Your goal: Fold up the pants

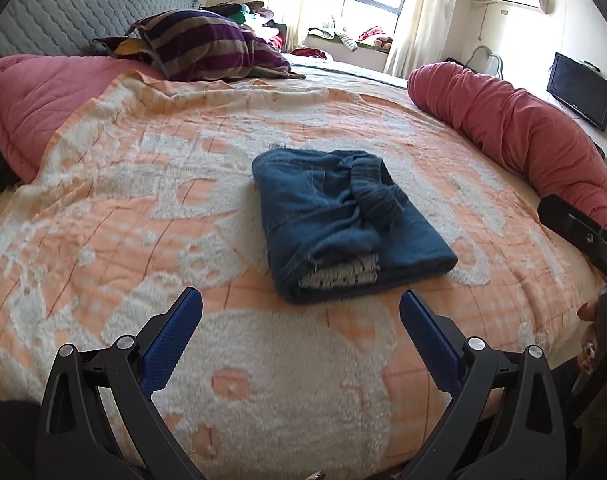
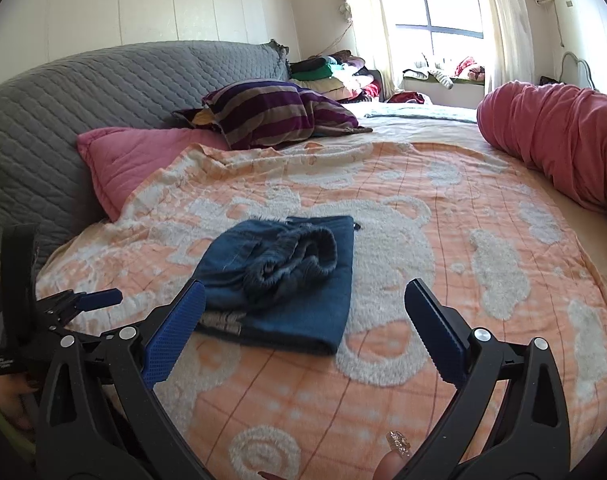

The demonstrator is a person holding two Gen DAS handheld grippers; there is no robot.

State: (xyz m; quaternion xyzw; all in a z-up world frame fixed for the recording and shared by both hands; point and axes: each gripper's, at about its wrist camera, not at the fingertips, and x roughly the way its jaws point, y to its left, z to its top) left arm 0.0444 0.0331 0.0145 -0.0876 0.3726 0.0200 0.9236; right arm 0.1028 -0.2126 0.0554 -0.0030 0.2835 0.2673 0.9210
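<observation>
Blue denim pants (image 1: 343,220) lie folded into a compact bundle on the orange and white blanket (image 1: 143,208), with a dark ribbed waistband bunched on top. My left gripper (image 1: 301,304) is open just short of the bundle's near edge, holding nothing. In the right wrist view the pants (image 2: 287,280) lie ahead and to the left. My right gripper (image 2: 305,296) is open and empty, its left finger (image 2: 175,332) overlapping the bundle's near-left corner in the view. The other gripper shows at each view's edge.
A striped purple pillow (image 1: 207,46) and a pink pillow (image 1: 35,100) lie at the grey quilted headboard (image 2: 63,104). A rolled red duvet (image 1: 523,128) runs along the right side. A TV (image 1: 581,90) hangs on the right wall. Piled clothes (image 2: 335,70) sit near the window.
</observation>
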